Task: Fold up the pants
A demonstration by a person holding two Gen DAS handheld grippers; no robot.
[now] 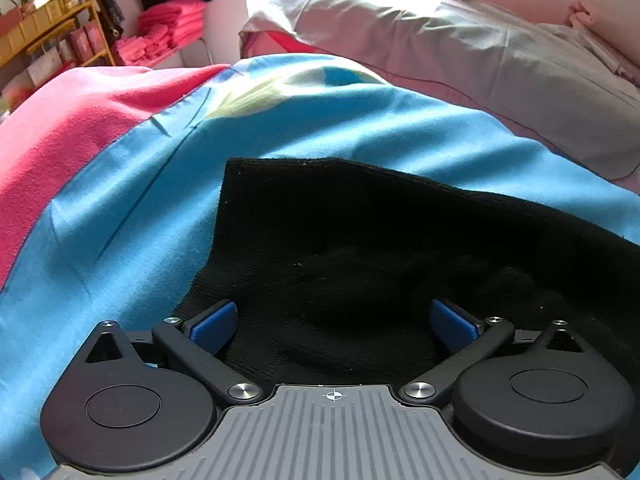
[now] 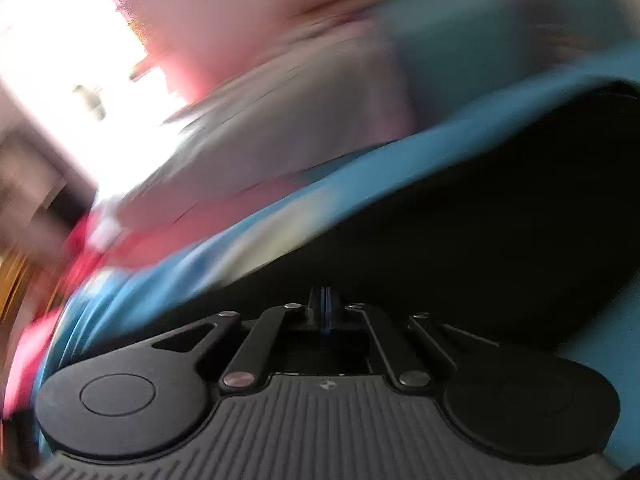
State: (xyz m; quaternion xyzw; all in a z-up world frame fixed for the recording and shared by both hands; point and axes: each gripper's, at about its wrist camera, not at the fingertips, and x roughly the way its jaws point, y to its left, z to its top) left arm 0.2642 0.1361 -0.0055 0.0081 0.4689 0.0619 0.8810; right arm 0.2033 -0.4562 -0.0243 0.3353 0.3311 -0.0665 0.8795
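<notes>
The black pants (image 1: 400, 248) lay spread on the blue sheet (image 1: 120, 220) of the bed, well in from the pink blanket (image 1: 60, 128) on the far left side and short of the grey pillow (image 1: 460, 52) at the far edge. Judging by the flat, squared top edge and the rumpled middle, the step in hand looked like bringing one part of the pants over another. To do it well, each gripper would want to take the cloth near an edge or corner, lift only enough to clear the sheet, carry it across evenly so the two edges meet, and smooth the bunched folds near the middle before pressing the crease. The left gripper (image 1: 334, 320) hung low over the near part of the pants with its blue fingers (image 1: 212, 326) spread wide, one near the cloth's left border and the other over the dark folds; nothing was pinched between them, and whether the tips brushed the fabric could not be told. In the heavily blurred right wrist view, the right gripper (image 2: 325, 312) had its fingers pressed fully together in front of the dark cloth; the blur hid whether any fabric was caught between them.
</notes>
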